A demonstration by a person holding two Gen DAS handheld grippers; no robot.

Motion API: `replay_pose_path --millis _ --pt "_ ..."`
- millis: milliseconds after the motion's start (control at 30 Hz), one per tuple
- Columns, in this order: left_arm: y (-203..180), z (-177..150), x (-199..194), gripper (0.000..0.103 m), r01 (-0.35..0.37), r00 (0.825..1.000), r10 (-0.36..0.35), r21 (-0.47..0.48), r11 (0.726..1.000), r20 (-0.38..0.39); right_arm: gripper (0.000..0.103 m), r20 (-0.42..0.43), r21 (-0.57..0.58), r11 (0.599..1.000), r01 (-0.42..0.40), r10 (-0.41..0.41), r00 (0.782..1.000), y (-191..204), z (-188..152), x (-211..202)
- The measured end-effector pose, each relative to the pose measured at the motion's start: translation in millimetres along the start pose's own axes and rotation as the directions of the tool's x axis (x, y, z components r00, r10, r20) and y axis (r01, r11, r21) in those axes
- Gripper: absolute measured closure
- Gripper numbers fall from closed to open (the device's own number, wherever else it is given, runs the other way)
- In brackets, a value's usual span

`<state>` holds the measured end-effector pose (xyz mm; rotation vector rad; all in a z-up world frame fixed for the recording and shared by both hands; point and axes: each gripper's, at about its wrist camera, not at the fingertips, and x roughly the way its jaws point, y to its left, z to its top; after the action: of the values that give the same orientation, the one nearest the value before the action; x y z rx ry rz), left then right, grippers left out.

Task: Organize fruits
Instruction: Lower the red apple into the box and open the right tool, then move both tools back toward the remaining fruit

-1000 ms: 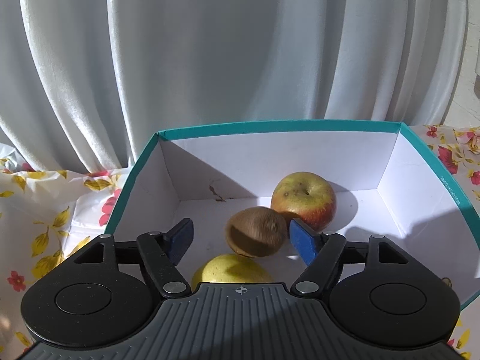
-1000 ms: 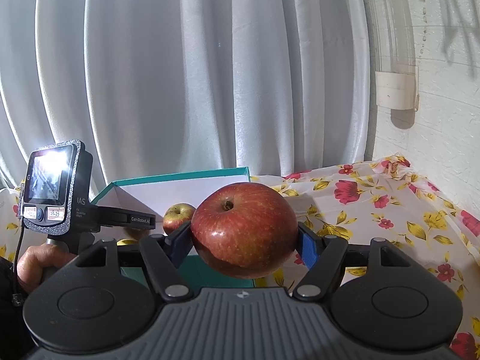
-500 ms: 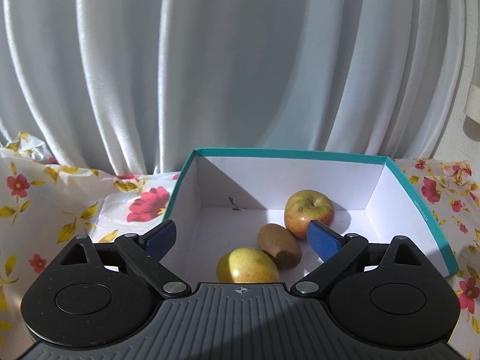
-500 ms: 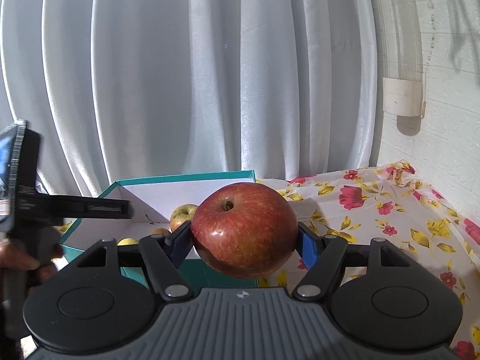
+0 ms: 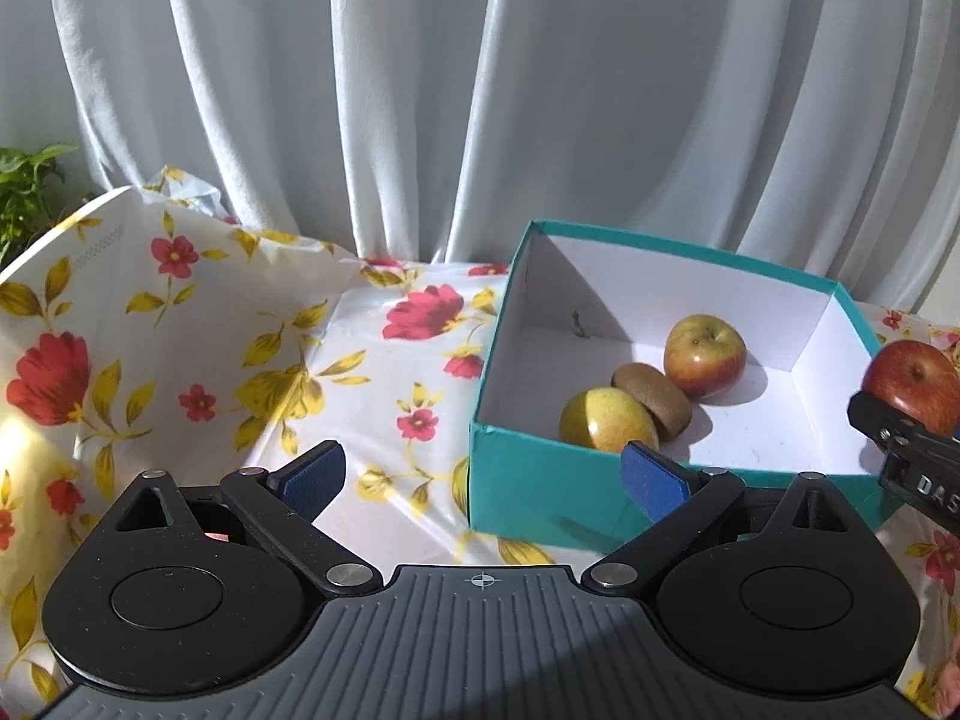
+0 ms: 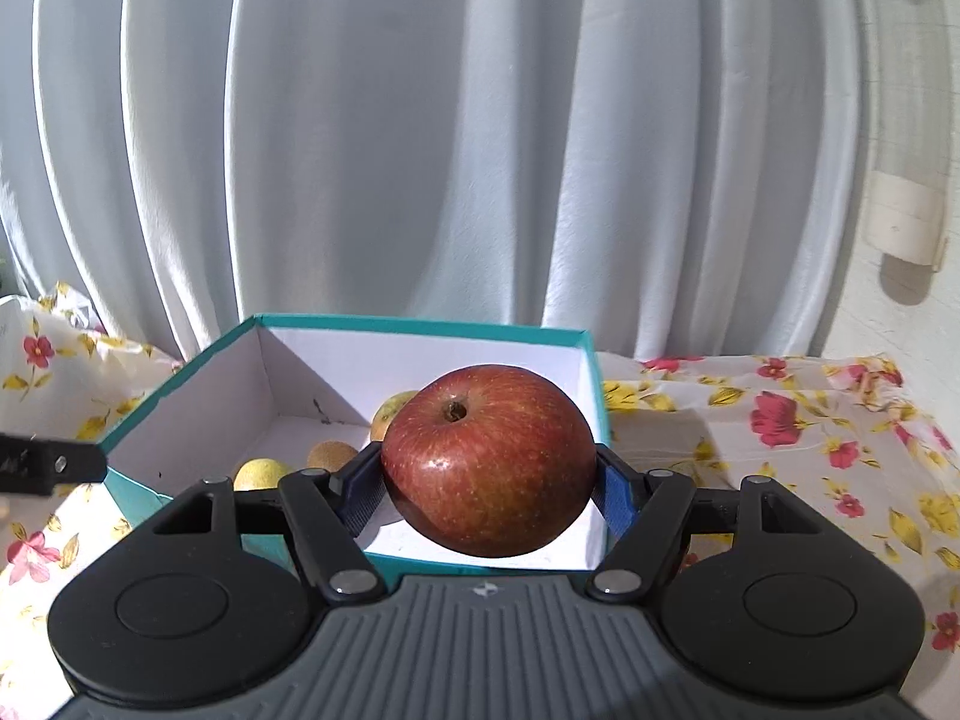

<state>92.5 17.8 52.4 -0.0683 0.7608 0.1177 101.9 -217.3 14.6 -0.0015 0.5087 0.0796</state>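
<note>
A teal box point(image 5: 540, 480) with a white inside stands on the flowered cloth. A yellow apple point(image 5: 606, 420), a brown kiwi point(image 5: 651, 399) and a red-yellow apple point(image 5: 705, 354) lie in it. My left gripper point(image 5: 480, 468) hovers before the box's near-left corner; its jaws are opening, with nothing between them. My right gripper point(image 6: 489, 480) is shut on a big red apple point(image 6: 489, 456), held above the near edge of the box point(image 6: 420, 324). That apple point(image 5: 912, 378) also shows at the right edge of the left wrist view. In the right wrist view the kiwi point(image 6: 330, 455) is partly hidden.
A flowered tablecloth point(image 5: 390, 372) covers the table and bunches up at the left. White curtains point(image 5: 420, 90) hang close behind the box. A green plant point(image 5: 24, 198) stands far left. A white pipe fitting point(image 6: 906, 222) sits on the wall at right.
My left gripper has drawn back and to the left out of the box, its jaws spreading wider, leaving the kiwi inside. My right gripper carried the red apple leftward over the box.
</note>
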Motion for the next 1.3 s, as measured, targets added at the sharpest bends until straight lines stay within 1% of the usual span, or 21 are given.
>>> replay_pose_path --millis 167,267,300,433,700,800,833,933,1000,1033,1100,1133,1200,1233,1267,1300 --pt "6 -11 -3 0.002 -0.038 0.999 0.038 0.008 0.999 -0.010 0.032 -0.063 -0.017 1.000 -0.003 0.002 0.998 7 -3 26" --pt "7 -17 -4 0.002 -0.042 0.999 0.042 0.009 0.999 -0.030 0.032 -0.105 -0.005 1.000 -0.002 0.001 0.994 8 -7 37" --pt "7 -19 -4 0.002 -0.041 0.998 0.042 0.011 0.999 -0.036 0.032 -0.110 0.012 1.000 -0.008 0.009 0.994 7 -9 39" --pt "5 -25 -4 0.002 -0.043 0.998 0.044 0.027 0.999 -0.052 0.032 -0.123 -0.001 1.000 -0.005 0.005 0.992 8 -8 43" --pt "-1 -30 -6 0.002 -0.017 0.997 0.020 0.046 0.999 -0.071 0.031 -0.155 -0.011 1.000 -0.010 0.008 0.988 9 -3 45" --pt "-1 -31 -5 0.002 -0.010 0.997 0.014 0.043 0.999 -0.079 0.027 -0.129 -0.013 1.000 -0.005 0.004 0.992 8 -2 40" --pt "-1 -31 -5 0.002 -0.009 0.997 0.013 0.042 0.999 -0.082 0.021 -0.117 -0.009 1.000 -0.005 0.004 0.993 7 -1 36" --pt "-1 -33 -5 0.002 0.002 0.996 0.002 0.041 0.999 -0.094 0.016 -0.081 0.002 1.000 -0.011 0.012 0.997 5 3 21" --pt "-2 -35 -5 0.002 0.012 0.995 -0.007 0.048 0.999 -0.102 0.007 -0.038 0.006 1.000 -0.006 0.006 0.999 5 7 2" --pt "-3 -37 -5 0.002 0.016 0.994 -0.010 0.052 0.999 -0.106 0.000 -0.006 0.008 1.000 0.003 -0.003 1.000 6 8 -10" --pt "-5 -41 -5 0.002 0.022 0.994 -0.015 0.060 0.998 -0.110 0.000 0.088 0.005 0.999 0.042 -0.042 0.995 9 7 -40" --pt "-6 -44 -5 0.002 0.028 0.993 -0.020 0.068 0.997 -0.114 0.000 0.138 0.004 0.997 0.071 -0.071 0.988 11 4 -56" --pt "-8 -52 -5 0.002 0.046 0.992 -0.036 0.083 0.995 -0.119 0.000 0.234 0.027 0.992 0.120 -0.123 0.964 15 -6 -88" --pt "-9 -57 -6 0.002 0.057 0.992 -0.046 0.092 0.994 -0.118 0.000 0.255 0.041 0.992 0.117 -0.123 0.959 16 -13 -100" --pt "-10 -62 -6 0.002 0.065 0.991 -0.053 0.101 0.993 -0.119 0.000 0.241 0.047 0.994 0.099 -0.108 0.965 15 -20 -108" --pt "-11 -68 -6 0.002 0.070 0.991 -0.056 0.111 0.991 -0.125 0.000 0.198 0.047 0.995 0.088 -0.095 0.975 15 -26 -110"
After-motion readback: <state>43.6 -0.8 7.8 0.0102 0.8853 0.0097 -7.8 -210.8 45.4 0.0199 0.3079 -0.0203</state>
